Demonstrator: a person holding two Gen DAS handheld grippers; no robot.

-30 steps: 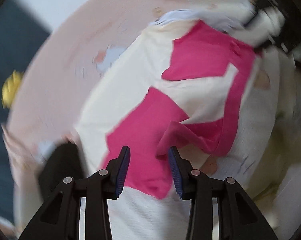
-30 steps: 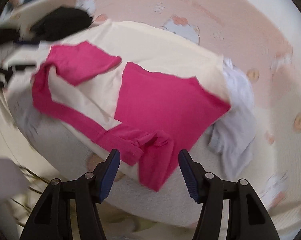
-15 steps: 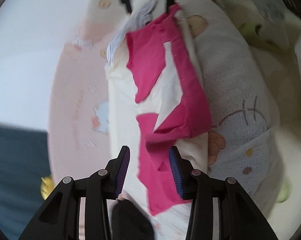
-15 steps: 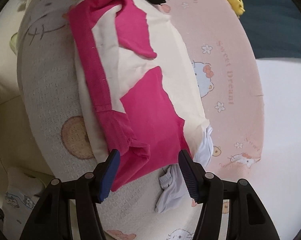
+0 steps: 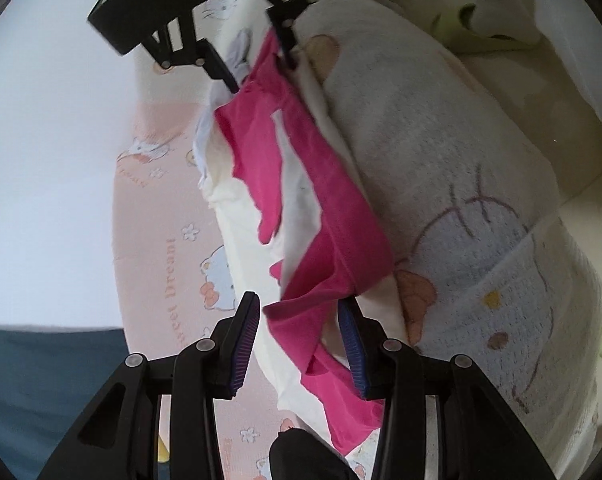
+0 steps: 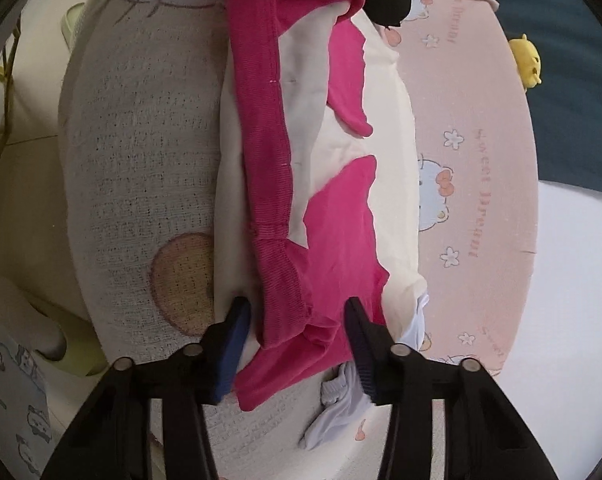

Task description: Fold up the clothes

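Nearest, right gripper at one end of the pink garment, jaws partly apart and just been closing, bunched hem between the pads, contact not clear. Opposite end: left gripper, jaws partly apart, pink cloth between, apparently loose. Garment stretched over a cream cloth. Beyond, pink printed sheet, yellow plush toy.
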